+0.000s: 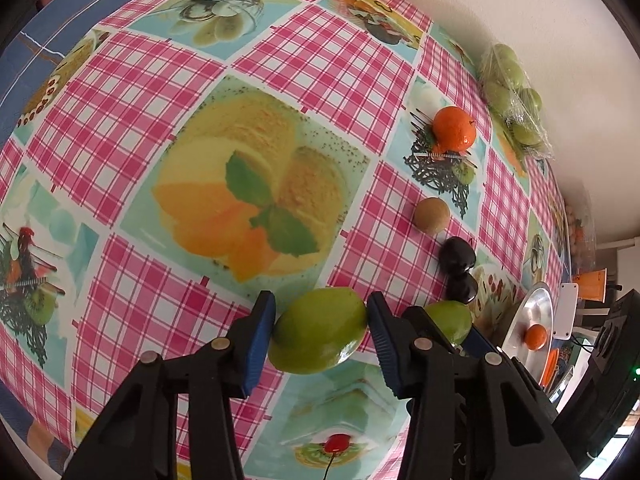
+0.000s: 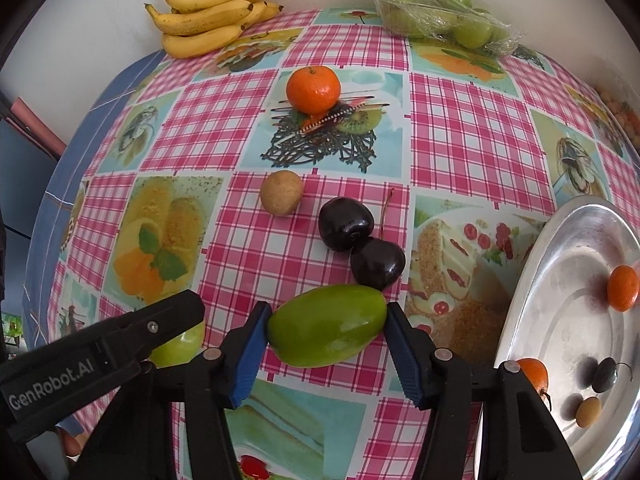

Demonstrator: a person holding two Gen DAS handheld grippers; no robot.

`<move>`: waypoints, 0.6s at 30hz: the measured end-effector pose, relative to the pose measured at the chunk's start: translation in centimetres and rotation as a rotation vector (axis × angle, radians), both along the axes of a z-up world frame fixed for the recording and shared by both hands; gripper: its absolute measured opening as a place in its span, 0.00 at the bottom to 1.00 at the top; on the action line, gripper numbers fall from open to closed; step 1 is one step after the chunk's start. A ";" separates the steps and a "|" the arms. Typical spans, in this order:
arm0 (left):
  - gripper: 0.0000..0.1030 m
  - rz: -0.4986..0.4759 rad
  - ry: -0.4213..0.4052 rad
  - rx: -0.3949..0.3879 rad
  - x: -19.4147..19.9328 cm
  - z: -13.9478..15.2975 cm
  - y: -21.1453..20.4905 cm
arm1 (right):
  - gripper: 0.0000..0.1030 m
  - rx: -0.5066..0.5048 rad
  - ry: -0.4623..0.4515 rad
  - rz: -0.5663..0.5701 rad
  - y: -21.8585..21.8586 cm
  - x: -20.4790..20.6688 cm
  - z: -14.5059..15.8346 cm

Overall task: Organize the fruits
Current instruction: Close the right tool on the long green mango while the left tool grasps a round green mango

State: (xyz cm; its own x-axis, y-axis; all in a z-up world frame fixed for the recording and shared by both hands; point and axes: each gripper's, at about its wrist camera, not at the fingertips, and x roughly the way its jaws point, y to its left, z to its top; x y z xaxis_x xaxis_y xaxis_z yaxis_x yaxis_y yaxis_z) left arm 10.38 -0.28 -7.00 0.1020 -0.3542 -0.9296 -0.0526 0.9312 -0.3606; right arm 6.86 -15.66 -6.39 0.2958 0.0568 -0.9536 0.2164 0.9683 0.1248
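Note:
My left gripper (image 1: 321,326) is shut on a green fruit (image 1: 318,330), its blue pads (image 1: 262,336) against both sides. My right gripper (image 2: 327,326) is shut on a second green fruit (image 2: 326,325); that fruit also shows in the left wrist view (image 1: 452,320). The left gripper's arm (image 2: 100,344) and its fruit (image 2: 178,344) show at the lower left of the right wrist view. On the checked tablecloth lie a tangerine (image 2: 313,89), a small brown fruit (image 2: 281,193) and two dark cherries (image 2: 362,246). A silver tray (image 2: 560,320) at the right holds two tangerines (image 2: 622,288), a dark cherry (image 2: 604,375) and a small brown fruit (image 2: 588,411).
A bunch of bananas (image 2: 212,12) lies at the back left against the wall. A wrapped pack of green fruits (image 2: 444,10) sits at the back right. The table's blue edge (image 2: 44,208) runs down the left. Small orange items (image 2: 620,116) sit at the far right.

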 end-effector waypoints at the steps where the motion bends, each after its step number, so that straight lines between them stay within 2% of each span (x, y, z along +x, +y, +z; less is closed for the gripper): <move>1: 0.47 0.000 0.001 -0.001 0.0 0.0 0.0 | 0.59 0.001 0.000 -0.001 0.0 0.0 0.0; 12: 0.47 -0.011 -0.006 0.010 0.0 0.1 0.0 | 0.59 0.009 0.011 -0.023 -0.5 -0.3 0.2; 18: 0.47 -0.015 -0.003 -0.008 0.0 0.0 -0.1 | 0.59 0.021 0.005 -0.038 -0.6 -0.7 0.9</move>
State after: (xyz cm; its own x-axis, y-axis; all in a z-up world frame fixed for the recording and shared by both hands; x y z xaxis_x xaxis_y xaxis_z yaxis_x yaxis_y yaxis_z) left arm 10.33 -0.35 -6.97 0.0999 -0.3633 -0.9263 -0.0376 0.9289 -0.3684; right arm 6.13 -16.26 -5.46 0.2937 0.0657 -0.9536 0.2538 0.9565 0.1440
